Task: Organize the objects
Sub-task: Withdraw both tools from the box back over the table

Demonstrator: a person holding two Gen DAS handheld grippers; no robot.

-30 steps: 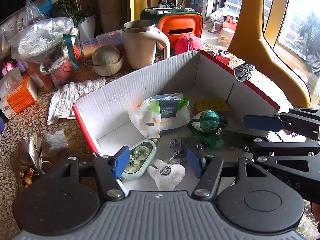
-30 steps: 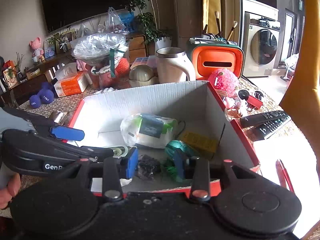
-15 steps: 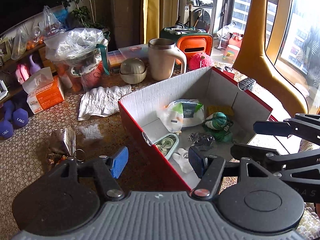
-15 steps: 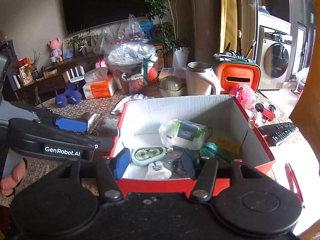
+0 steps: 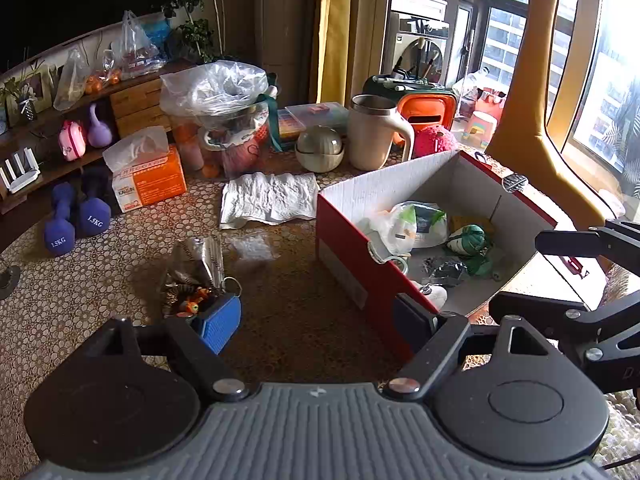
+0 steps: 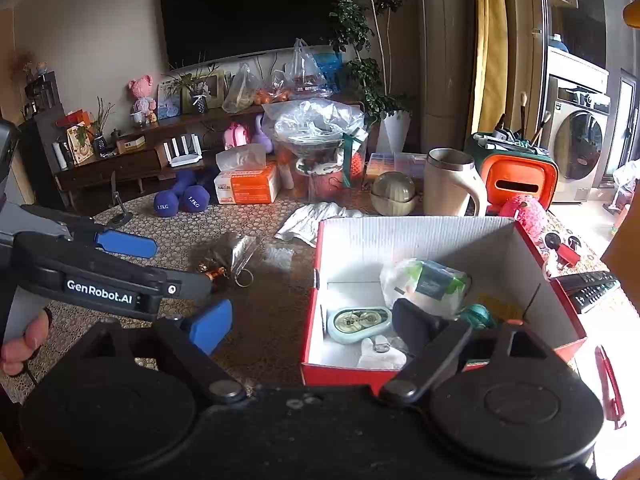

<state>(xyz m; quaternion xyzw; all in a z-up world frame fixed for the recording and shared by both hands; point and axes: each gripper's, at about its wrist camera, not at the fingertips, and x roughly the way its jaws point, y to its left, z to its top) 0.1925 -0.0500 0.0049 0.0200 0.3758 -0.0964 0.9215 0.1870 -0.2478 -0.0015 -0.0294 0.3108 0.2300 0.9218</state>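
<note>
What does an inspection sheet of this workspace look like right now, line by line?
Surface: patterned tabletop, crowded.
Job's things: red box holds a wipes pack, tape dispenser, green ball; key bundle lies outside it.
Clutter: mug, tissue box, dumbbells, crumpled paper towel, remotes.
Grippers: left gripper and right gripper opening, nothing between the fingers.
Cables: nothing seen.
Surroundings: television, washing machine.

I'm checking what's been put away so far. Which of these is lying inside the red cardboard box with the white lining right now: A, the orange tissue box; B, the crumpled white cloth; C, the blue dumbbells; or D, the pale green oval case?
D: the pale green oval case lies on the floor of the red cardboard box; the other three sit outside it on the table.
</note>
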